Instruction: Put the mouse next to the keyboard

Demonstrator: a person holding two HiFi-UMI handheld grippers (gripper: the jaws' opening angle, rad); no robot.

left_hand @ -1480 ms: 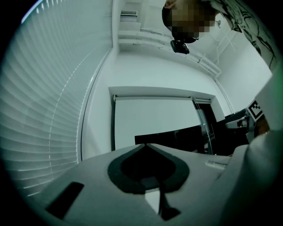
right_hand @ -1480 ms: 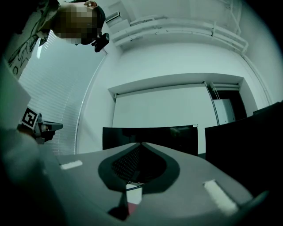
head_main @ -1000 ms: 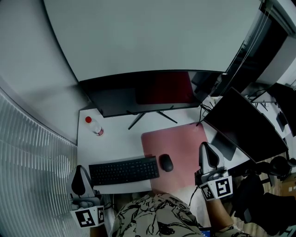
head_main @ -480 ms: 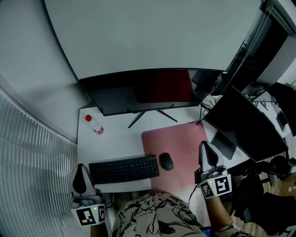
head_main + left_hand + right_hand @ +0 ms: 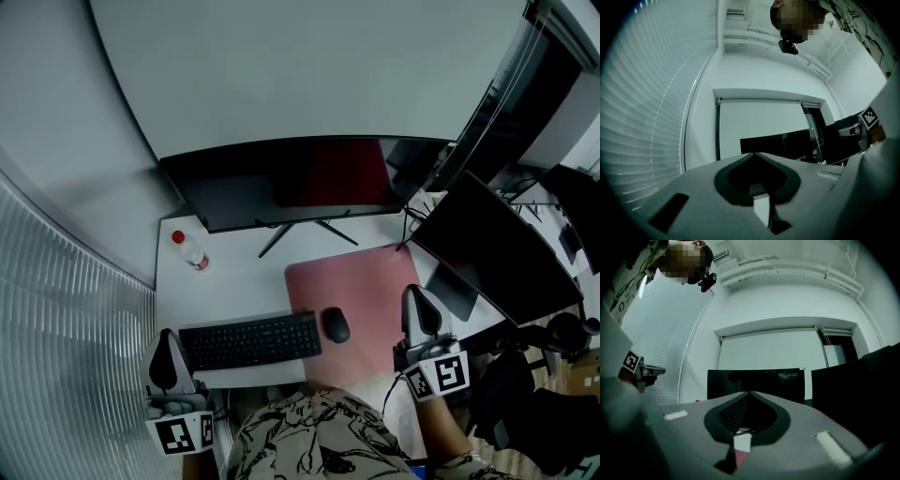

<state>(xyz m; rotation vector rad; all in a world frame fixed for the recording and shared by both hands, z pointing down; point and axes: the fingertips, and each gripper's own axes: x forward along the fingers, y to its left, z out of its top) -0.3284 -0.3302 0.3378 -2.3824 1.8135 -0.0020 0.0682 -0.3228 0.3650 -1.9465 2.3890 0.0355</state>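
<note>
A black mouse [image 5: 336, 324] lies on the pink desk mat [image 5: 366, 291], just right of the black keyboard [image 5: 250, 341], in the head view. My right gripper [image 5: 420, 302] hovers over the mat's right front corner, a hand's width right of the mouse, jaws shut and empty. At the desk's front left corner my left gripper [image 5: 161, 358] is held left of the keyboard, jaws shut with nothing in them. In the left gripper view the left gripper [image 5: 754, 154] points up at the wall. The right gripper [image 5: 751, 393] faces the monitor [image 5: 755, 384] in its own view.
A wide black monitor [image 5: 291, 183] stands at the back of the white desk [image 5: 234, 277]. A second dark screen [image 5: 497, 253] stands at the right. A clear bottle with a red cap [image 5: 190, 252] sits at the desk's back left. Window blinds [image 5: 66, 337] run along the left.
</note>
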